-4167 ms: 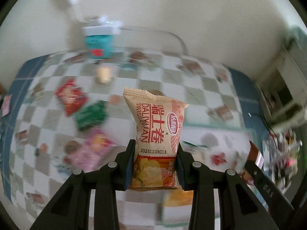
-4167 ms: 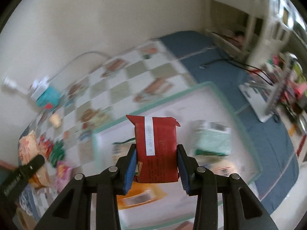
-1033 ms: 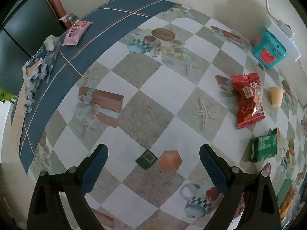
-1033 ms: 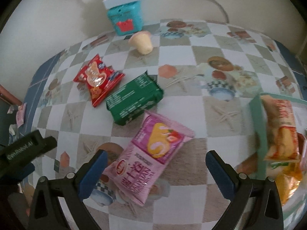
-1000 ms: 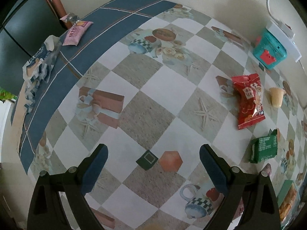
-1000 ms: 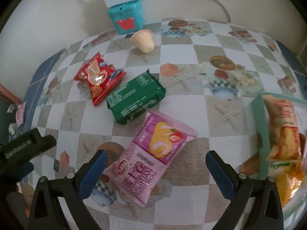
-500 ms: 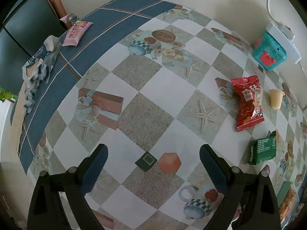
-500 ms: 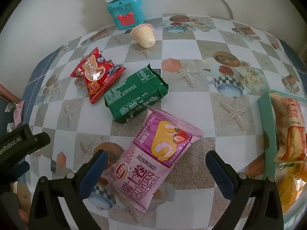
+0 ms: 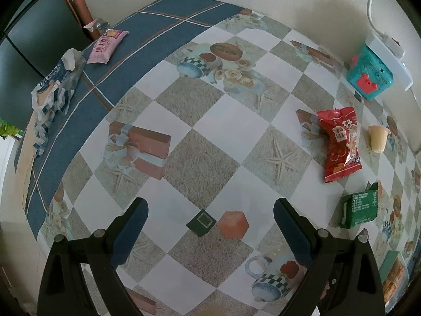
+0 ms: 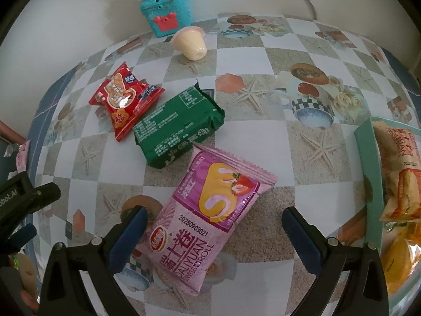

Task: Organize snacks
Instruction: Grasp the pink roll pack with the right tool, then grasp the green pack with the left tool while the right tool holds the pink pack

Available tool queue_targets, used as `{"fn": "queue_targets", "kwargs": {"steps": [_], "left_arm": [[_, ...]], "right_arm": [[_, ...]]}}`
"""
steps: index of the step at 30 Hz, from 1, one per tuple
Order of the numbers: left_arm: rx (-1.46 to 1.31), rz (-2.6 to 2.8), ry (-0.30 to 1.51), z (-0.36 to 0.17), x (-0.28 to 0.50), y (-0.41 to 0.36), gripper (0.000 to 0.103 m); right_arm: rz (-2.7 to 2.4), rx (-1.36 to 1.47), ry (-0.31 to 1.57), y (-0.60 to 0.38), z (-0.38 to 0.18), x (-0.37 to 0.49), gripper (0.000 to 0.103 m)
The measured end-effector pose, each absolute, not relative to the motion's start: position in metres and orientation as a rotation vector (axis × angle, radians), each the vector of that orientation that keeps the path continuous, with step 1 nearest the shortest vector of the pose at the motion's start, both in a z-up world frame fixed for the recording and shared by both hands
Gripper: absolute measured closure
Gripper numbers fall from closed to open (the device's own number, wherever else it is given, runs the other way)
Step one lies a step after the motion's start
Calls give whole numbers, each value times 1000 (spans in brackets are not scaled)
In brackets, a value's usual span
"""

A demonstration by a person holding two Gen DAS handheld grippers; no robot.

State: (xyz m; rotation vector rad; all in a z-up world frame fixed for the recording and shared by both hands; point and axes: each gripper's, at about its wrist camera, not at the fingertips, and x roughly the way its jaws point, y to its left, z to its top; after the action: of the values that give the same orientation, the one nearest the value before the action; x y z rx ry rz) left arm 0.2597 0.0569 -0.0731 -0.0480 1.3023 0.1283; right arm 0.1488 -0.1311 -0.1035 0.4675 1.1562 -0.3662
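The pink Swiss roll packet (image 10: 208, 223) lies between my right gripper's (image 10: 213, 226) wide-apart jaws; closing carelessly, I could crush or skid it, left gripper (image 9: 210, 221) likewise gaping empty.

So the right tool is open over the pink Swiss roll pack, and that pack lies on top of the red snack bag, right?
Not quite. The right tool is open over the pink Swiss roll pack, but the right wrist view shows that pack's corner by the green pack, apart from the red snack bag.
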Motion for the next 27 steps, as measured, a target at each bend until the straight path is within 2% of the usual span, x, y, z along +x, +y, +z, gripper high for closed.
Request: {"fn": "queue_targets", "kwargs": {"steps": [18,21,27], "left_arm": [[-51,127,1320,-81,262,56,7],[-59,122,1321,-82,265,57,7],[-57,114,1318,-86,272,54,7]], "right_arm": [[-372,458,1156,-124,-110,155,1],[-385,454,1143,-127,-107,154,10],[-382,459,1128,-137,-103,151,39]]}}
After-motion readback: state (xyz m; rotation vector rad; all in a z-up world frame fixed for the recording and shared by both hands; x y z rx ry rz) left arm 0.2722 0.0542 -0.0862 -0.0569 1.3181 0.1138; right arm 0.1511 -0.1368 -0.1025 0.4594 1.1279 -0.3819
